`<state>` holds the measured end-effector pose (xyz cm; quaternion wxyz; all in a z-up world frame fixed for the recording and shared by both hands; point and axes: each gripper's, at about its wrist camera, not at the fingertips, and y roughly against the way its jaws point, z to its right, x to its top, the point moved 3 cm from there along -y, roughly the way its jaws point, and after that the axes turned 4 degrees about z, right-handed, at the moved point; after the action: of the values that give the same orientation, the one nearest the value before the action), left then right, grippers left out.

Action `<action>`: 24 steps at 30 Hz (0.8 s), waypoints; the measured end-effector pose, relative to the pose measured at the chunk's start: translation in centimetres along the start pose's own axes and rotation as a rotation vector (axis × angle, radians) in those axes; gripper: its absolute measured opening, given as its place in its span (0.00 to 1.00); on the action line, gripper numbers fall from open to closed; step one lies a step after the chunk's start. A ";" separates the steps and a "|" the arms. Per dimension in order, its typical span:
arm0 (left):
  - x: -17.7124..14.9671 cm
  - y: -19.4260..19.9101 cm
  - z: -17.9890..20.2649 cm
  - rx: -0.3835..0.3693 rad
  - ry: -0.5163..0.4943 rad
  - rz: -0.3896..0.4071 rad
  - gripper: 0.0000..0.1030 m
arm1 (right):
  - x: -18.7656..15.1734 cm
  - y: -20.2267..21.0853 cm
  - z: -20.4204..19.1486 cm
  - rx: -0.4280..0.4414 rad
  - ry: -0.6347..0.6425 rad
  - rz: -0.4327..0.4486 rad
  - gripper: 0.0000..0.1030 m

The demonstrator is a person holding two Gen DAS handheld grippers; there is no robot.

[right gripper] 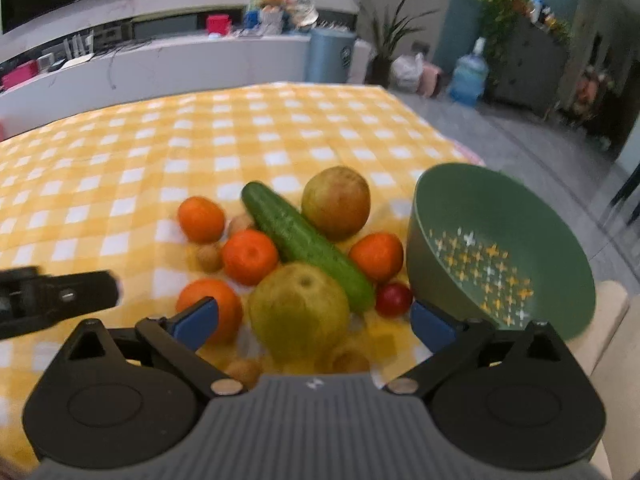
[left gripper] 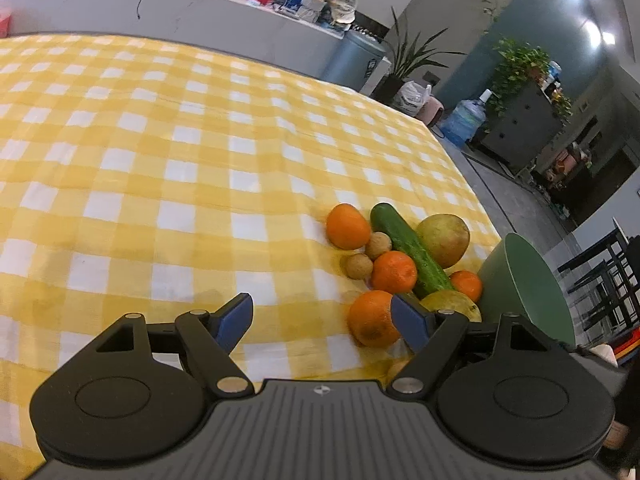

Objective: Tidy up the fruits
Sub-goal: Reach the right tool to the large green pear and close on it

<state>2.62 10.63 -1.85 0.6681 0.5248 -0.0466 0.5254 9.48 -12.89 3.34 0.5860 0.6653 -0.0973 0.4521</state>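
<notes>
A pile of fruit lies on the yellow checked cloth (right gripper: pixel 120 184): several oranges (right gripper: pixel 250 256), a cucumber (right gripper: pixel 306 240), two yellow-green pears (right gripper: pixel 300 310) (right gripper: pixel 336 202), small brown longans (right gripper: pixel 210 258) and a red plum (right gripper: pixel 394 300). A green colander bowl (right gripper: pixel 500 236) lies tilted just right of the pile. My right gripper (right gripper: pixel 314 322) is open above the near pear. My left gripper (left gripper: pixel 322 320) is open and empty left of the pile, its right finger beside an orange (left gripper: pixel 370 318). The cucumber (left gripper: pixel 412 250) and bowl (left gripper: pixel 528 284) also show in the left wrist view.
The left gripper's body (right gripper: pixel 52 298) shows at the left in the right wrist view. The table's right edge runs just past the bowl. Beyond the table stand a grey counter (left gripper: pixel 200 12), a bin (right gripper: pixel 330 56), plants and a water jug (right gripper: pixel 468 74).
</notes>
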 end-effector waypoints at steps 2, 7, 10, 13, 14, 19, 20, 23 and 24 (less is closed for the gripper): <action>-0.1 -0.1 -0.1 0.005 0.006 -0.009 0.89 | -0.4 -1.0 0.0 0.000 -0.050 -0.012 0.89; -0.3 -0.3 -0.5 0.010 0.014 -0.022 0.89 | -1.2 -2.2 0.2 -0.020 -0.074 0.032 0.81; -0.3 -0.3 -0.5 0.004 0.019 -0.024 0.89 | -1.5 -2.8 0.0 -0.025 -0.061 0.032 0.77; -0.3 -0.2 -0.3 0.020 0.004 -0.017 0.89 | -1.8 -3.3 0.2 -0.005 -0.102 0.035 0.71; -0.3 -0.3 -0.3 0.028 0.001 -0.016 0.89 | -1.9 -3.4 0.2 -0.005 -0.105 0.037 0.71; -0.3 -0.8 -0.8 0.048 0.018 -0.031 0.89 | -2.7 -3.7 -0.1 -0.019 -0.096 0.096 0.74; -0.3 -0.9 -0.9 0.049 0.022 -0.034 0.89 | -2.7 -3.8 0.0 -0.018 -0.102 0.098 0.75; -0.3 -0.9 -1.1 0.049 0.025 -0.038 0.89 | -2.7 -4.1 0.1 -0.026 -0.114 0.106 0.75; -0.3 -1.0 -1.1 0.049 0.026 -0.039 0.89 | -2.7 -4.1 0.1 -0.025 -0.115 0.110 0.75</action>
<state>2.65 11.37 -3.19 0.6658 0.5351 -0.0149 0.5198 10.69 -12.89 -1.44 0.5622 0.6765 -0.1730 0.4432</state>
